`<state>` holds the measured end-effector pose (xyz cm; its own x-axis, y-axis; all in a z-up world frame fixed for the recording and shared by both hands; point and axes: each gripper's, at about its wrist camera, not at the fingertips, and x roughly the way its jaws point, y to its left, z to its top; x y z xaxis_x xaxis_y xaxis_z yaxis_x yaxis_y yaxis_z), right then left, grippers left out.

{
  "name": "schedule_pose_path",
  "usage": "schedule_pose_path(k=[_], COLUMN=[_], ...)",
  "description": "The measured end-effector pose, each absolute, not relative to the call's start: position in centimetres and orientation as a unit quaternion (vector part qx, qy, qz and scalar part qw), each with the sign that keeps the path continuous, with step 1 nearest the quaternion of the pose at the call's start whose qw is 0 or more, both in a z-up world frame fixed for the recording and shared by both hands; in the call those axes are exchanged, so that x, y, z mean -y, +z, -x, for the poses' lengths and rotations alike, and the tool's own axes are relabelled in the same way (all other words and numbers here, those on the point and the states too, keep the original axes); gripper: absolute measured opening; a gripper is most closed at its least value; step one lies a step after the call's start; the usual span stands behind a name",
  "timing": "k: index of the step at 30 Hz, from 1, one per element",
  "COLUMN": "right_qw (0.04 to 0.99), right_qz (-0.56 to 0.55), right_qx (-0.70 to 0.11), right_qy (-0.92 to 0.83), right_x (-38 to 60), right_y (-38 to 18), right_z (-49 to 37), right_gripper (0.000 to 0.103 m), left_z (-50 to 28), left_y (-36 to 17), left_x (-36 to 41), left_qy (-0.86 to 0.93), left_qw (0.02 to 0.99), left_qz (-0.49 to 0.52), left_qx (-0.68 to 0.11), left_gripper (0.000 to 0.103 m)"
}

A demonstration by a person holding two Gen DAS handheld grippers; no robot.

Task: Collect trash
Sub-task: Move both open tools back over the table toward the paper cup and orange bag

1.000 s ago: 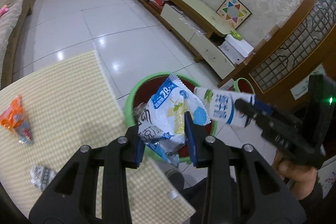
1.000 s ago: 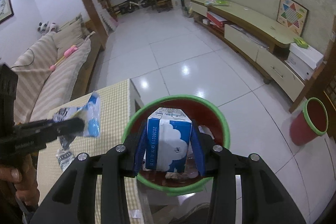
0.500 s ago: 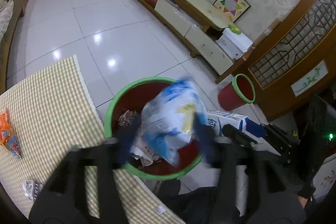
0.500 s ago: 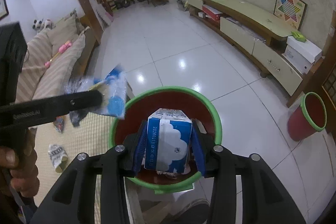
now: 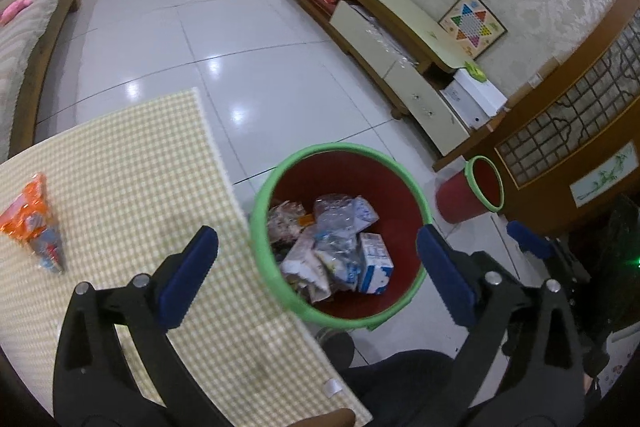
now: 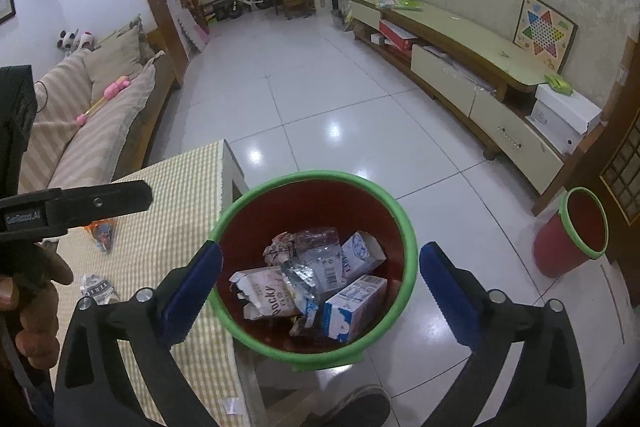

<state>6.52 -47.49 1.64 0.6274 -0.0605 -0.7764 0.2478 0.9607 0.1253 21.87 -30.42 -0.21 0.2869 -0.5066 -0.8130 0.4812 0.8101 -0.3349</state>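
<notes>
A red bin with a green rim (image 5: 280, 163) (image 6: 400, 211) stands on the floor beside the table. Inside lie a blue-and-white milk carton (image 5: 374, 263) (image 6: 354, 307), a snack bag (image 5: 336, 251) and other wrappers. My left gripper (image 5: 320, 271) is open and empty above the bin. My right gripper (image 6: 320, 291) is open and empty above the bin too. An orange snack wrapper (image 5: 34, 223) (image 6: 102, 233) lies on the checked tablecloth (image 5: 132, 163). A crumpled white wrapper (image 6: 98, 287) lies nearer the table's front.
A second, smaller red bin (image 5: 472, 195) (image 6: 568, 231) stands by the wooden partition on the right. A low TV cabinet (image 6: 460, 67) runs along the right wall. A sofa (image 6: 80, 115) is on the left. White tiled floor lies beyond.
My left gripper opened and dropped the snack bag into the bin. My right gripper opened and dropped the milk carton into the bin. Both now sit among the trash.
</notes>
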Motion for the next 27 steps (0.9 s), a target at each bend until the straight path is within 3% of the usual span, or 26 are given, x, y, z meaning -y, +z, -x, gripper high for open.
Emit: schedule_pose_path(k=[27], right_qw=[0.899], right_qz=[-0.063], right_qx=[-0.433], right_qy=[0.012], right_x=[30.3], right_y=[1.5], right_z=[-7.9], right_gripper=[0.096], left_z=[-16.5], left_y=[0.7], left_x=[7.4], left_qy=[-0.186], left_qw=[0.849], left_qz=[0.071], left_qx=[-0.490], left_gripper=[0.097])
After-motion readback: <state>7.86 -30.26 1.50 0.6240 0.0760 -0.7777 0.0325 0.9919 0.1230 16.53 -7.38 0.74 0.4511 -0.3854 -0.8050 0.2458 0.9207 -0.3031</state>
